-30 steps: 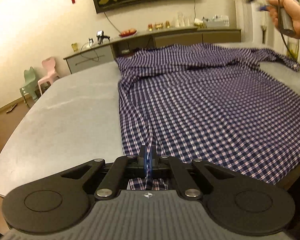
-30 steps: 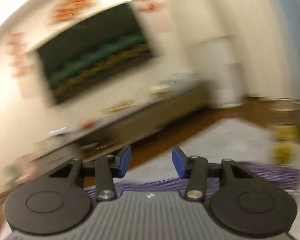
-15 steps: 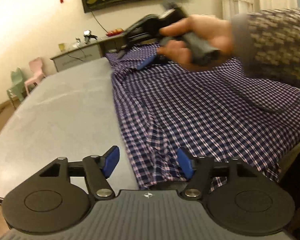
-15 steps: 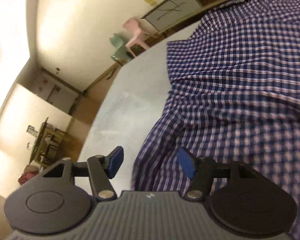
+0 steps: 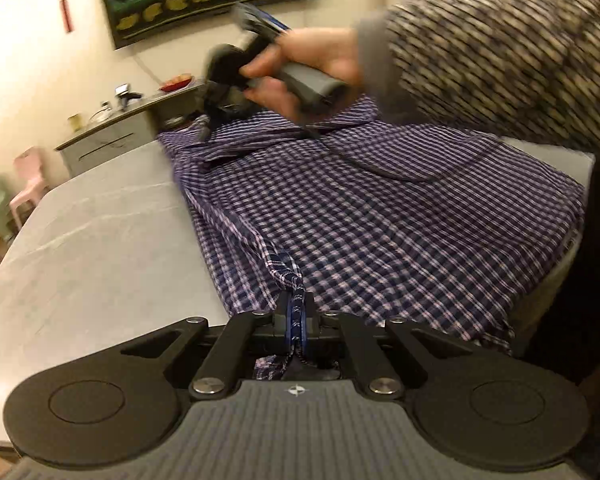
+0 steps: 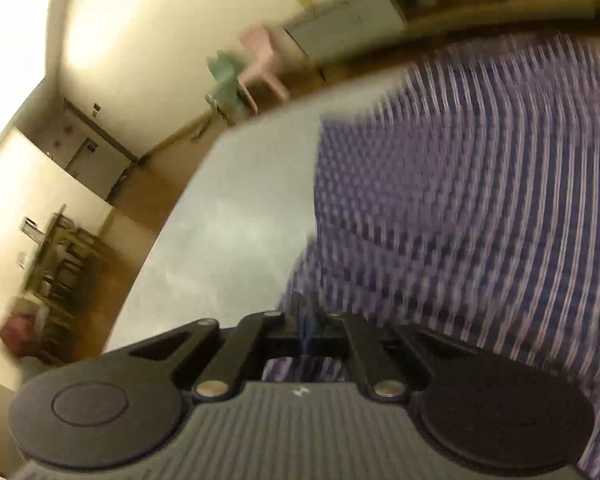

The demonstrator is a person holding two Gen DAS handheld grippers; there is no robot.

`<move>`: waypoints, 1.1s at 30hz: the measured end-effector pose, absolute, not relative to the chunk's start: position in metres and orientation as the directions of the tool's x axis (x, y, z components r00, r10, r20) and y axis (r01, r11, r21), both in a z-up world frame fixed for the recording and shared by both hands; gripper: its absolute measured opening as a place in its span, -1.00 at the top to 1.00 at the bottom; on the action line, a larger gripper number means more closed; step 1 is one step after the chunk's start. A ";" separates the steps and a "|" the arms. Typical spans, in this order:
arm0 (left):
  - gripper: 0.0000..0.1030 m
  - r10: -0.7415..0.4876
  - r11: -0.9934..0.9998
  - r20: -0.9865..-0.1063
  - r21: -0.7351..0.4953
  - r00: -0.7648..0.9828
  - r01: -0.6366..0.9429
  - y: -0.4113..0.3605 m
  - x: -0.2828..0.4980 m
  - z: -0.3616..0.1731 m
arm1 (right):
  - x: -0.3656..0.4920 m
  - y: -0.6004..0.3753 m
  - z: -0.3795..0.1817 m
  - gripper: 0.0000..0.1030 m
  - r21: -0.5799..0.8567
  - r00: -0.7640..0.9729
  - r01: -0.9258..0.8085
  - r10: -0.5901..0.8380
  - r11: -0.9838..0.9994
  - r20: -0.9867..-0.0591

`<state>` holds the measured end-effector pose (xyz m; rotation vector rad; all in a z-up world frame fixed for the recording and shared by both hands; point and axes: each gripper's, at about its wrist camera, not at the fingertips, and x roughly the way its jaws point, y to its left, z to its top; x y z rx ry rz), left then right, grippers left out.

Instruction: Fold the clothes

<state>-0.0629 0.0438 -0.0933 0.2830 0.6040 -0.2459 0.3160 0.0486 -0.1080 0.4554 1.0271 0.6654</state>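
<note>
No writing or brand can be read in either view. The plaid shirt [image 5: 380, 216] lies spread on the grey table [image 5: 92, 248]. The left gripper [image 5: 296, 312] is clamped on a bunched fold at the shirt's near edge. Only the left view shows a hand [image 5: 316, 68] and patterned sleeve [image 5: 500, 60] holding the right gripper [image 6: 309, 326] at the shirt's far end. The blurred right view shows its fingers together on shirt cloth, and chairs [image 6: 256, 64] beyond.

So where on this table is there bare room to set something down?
The grey table is bare left of the checked shirt, out to its far and left edges. The right half is crowded: shirt, left gripper and right gripper clamping it.
</note>
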 end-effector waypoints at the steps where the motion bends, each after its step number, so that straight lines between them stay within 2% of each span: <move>1: 0.94 -0.144 0.940 -0.571 0.176 0.808 0.292 0.046 -0.064 -0.088 | 0.310 0.047 -0.114 0.50 0.641 0.346 -0.281 0.699 0.714 -0.626; 2: 0.94 -0.149 0.946 -0.553 0.162 0.820 0.281 0.048 -0.066 -0.082 | 0.306 0.048 -0.121 0.31 0.662 0.333 -0.269 0.712 0.700 -0.618; 3: 0.94 -0.153 0.952 -0.534 0.147 0.832 0.269 0.050 -0.068 -0.076 | 0.304 0.048 -0.127 -0.07 0.683 0.324 -0.254 0.726 0.685 -0.607; 4: 0.94 -0.163 0.946 -0.537 0.151 0.828 0.285 0.047 -0.070 -0.074 | 0.307 0.047 -0.132 -0.15 0.700 0.331 -0.235 0.733 0.674 -0.594; 6: 0.94 -0.184 0.926 -0.564 0.174 0.805 0.334 0.036 -0.073 -0.076 | 0.314 0.049 -0.139 -0.15 0.720 0.373 -0.199 0.731 0.665 -0.572; 8: 0.94 -0.180 0.905 -0.614 0.203 0.769 0.375 0.025 -0.074 -0.090 | 0.324 0.051 -0.142 0.02 0.698 0.413 -0.189 0.701 0.690 -0.581; 9: 0.94 -0.177 0.896 -0.632 0.214 0.755 0.389 0.021 -0.073 -0.095 | 0.329 0.052 -0.143 0.58 0.678 0.433 -0.189 0.680 0.710 -0.591; 10: 0.94 -0.173 0.888 -0.648 0.223 0.742 0.401 0.019 -0.071 -0.101 | 0.332 0.052 -0.142 0.91 0.660 0.445 -0.193 0.664 0.726 -0.600; 15: 0.93 -0.137 0.862 -0.701 0.264 0.700 0.432 0.008 -0.062 -0.123 | 0.328 0.044 -0.128 0.93 0.589 0.446 -0.241 0.627 0.772 -0.639; 17: 0.92 -0.135 0.861 -0.710 0.260 0.691 0.437 0.008 -0.061 -0.126 | 0.327 0.040 -0.122 0.85 0.559 0.448 -0.259 0.611 0.788 -0.653; 18: 0.92 -0.147 0.868 -0.712 0.240 0.687 0.435 0.013 -0.063 -0.121 | 0.326 0.039 -0.119 0.71 0.543 0.449 -0.269 0.603 0.795 -0.660; 19: 0.92 -0.182 0.877 -0.704 0.199 0.686 0.437 0.019 -0.067 -0.113 | 0.325 0.037 -0.116 0.44 0.528 0.450 -0.278 0.594 0.803 -0.667; 21: 0.89 -0.264 0.890 -0.677 0.104 0.686 0.445 0.033 -0.077 -0.094 | 0.324 0.033 -0.110 0.13 0.496 0.452 -0.296 0.578 0.816 -0.680; 25: 0.89 -0.370 0.901 -0.609 -0.052 0.701 0.431 0.068 -0.086 -0.060 | 0.270 0.004 -0.086 0.13 0.503 0.461 -0.325 0.599 0.801 -0.655; 28: 0.89 -0.436 0.892 -0.540 -0.154 0.720 0.425 0.090 -0.079 -0.037 | 0.218 0.004 -0.073 0.13 0.507 0.426 -0.432 0.665 0.745 -0.614; 30: 0.87 -0.537 0.838 -0.508 -0.233 0.674 0.493 0.090 -0.070 -0.027 | 0.192 0.018 -0.070 0.13 0.490 0.394 -0.508 0.697 0.709 -0.599; 31: 0.82 -0.575 0.812 -0.499 -0.250 0.648 0.528 0.088 -0.067 -0.023 | 0.179 0.026 -0.069 0.13 0.476 0.379 -0.545 0.710 0.690 -0.594; 33: 0.52 -0.544 0.824 -0.515 -0.182 0.662 0.536 0.081 -0.064 -0.017 | 0.164 0.046 -0.079 0.14 0.451 0.336 -0.589 0.710 0.671 -0.618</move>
